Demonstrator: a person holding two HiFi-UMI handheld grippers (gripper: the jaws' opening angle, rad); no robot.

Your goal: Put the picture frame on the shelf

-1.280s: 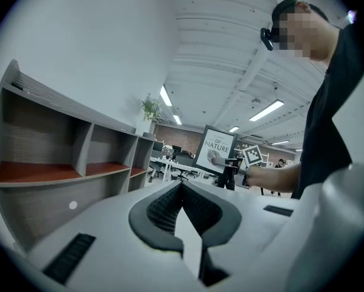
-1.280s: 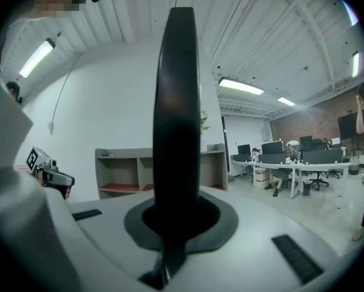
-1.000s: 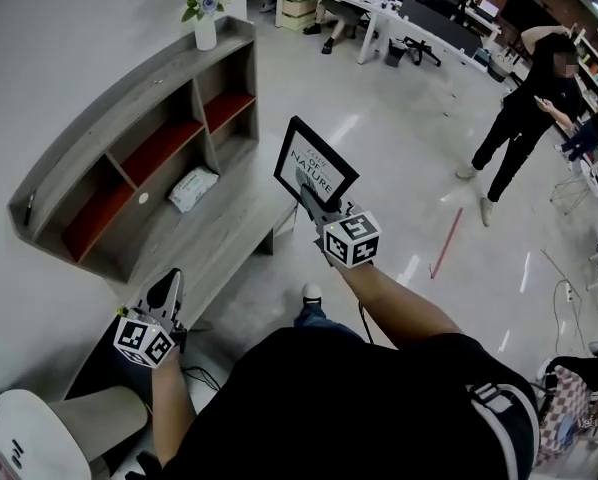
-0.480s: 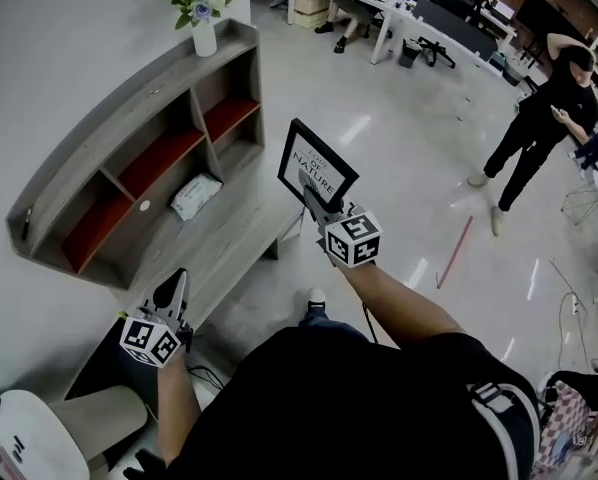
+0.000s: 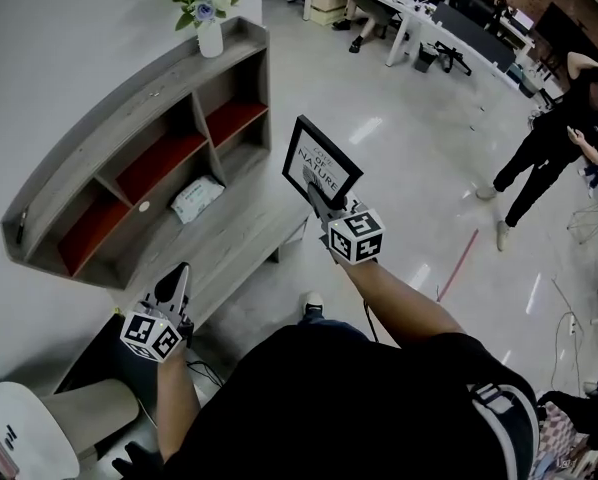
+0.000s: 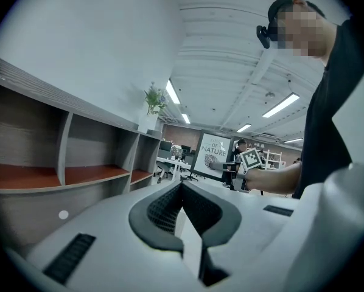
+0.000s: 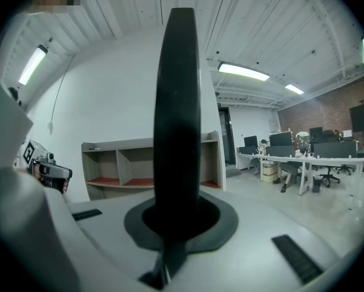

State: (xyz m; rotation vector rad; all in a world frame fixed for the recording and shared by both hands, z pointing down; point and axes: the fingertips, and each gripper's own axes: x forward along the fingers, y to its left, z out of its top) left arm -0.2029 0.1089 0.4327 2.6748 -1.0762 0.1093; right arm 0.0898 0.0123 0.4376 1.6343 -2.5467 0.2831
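Head view: picture frame [image 5: 321,163] is held up at frame centre, clamped at its lower edge by the right hand-held gripper [image 5: 317,190]. It is not on the shelf [image 5: 129,118], which runs across the upper left; the frame is seen just right of it, apart from it. Red-floored compartments are seen in the shelf. A vase of flowers [image 5: 207,13] stands on its top at the far end, and a white packet [image 5: 197,198] lies on the lower ledge. The left hand-held gripper [image 5: 177,280] is held low at lower left, pointed toward the shelf. A person [image 5: 559,133] is seen standing at the right edge, desks [image 5: 419,18] at the top right, and a red stick [image 5: 457,265] on the floor.

Left gripper view: the jaws of the left hand-held gripper [image 6: 182,187] are brought together at the tips, with nothing between them. The shelf [image 6: 78,157] fills the left. The picture frame [image 6: 213,154] is seen right of centre, in the air, with the right hand-held gripper [image 6: 231,169] at its lower right.

Right gripper view: the picture frame [image 7: 177,102] is seen edge-on as a dark upright bar at centre, pinched at its base by the jaws of the right hand-held gripper [image 7: 176,221]. The shelf [image 7: 151,163] is seen behind it, well apart. The left hand-held gripper [image 7: 48,172] shows at the left edge, and the desks [image 7: 304,163] on the right.
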